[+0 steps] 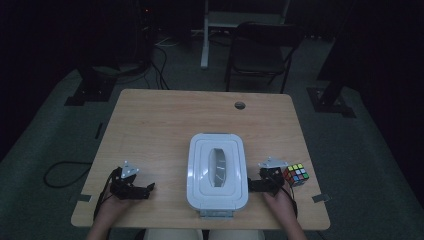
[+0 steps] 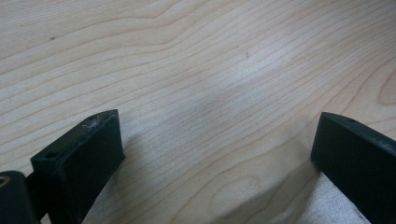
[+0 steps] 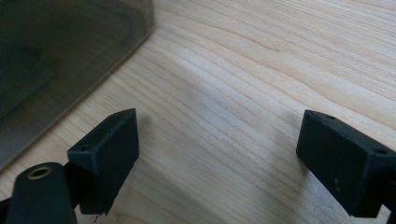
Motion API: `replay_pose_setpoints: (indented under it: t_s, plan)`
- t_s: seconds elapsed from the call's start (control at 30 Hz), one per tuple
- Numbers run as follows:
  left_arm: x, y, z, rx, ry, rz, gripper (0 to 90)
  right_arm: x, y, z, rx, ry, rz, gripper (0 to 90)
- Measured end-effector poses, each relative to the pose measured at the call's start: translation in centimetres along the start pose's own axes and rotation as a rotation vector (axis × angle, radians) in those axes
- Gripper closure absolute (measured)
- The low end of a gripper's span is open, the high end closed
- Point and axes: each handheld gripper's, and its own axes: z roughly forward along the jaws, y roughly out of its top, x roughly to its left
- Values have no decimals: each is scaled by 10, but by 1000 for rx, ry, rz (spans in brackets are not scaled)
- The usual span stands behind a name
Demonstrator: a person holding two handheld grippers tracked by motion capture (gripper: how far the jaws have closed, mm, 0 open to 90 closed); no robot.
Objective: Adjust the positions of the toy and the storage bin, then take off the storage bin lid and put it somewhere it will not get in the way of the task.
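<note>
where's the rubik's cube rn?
In the high view the Rubik's cube sits on the table near its right edge, just right of the right gripper and apart from the white box.

I see a white lidded container (image 1: pixel 217 171) at the near middle of the wooden table (image 1: pixel 165 120). My left gripper (image 1: pixel 149 189) rests left of it, well apart; my right gripper (image 1: pixel 250 186) sits just beside its right edge, with a colourful puzzle cube (image 1: pixel 296 175) immediately right of that gripper.
</note>
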Motion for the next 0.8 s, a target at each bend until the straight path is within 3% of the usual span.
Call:
replay_pose_setpoints:
  t_s: [0.37, 0.43, 0.53, 0.8]
  plan:
    - [0, -1, -2, 2, -9, 7, 32, 0, 0, 0, 0, 0, 0, 130]
    - [4, -1, -5, 23, -17, -21, 34, 0, 0, 0, 0, 0, 1, 129]
    - [6, 0, -7, 26, -13, -25, 34, 0, 0, 0, 0, 0, 0, 129]
    - [-3, 15, -20, 9, -51, 8, 34, 0, 0, 0, 0, 0, 0, 129]
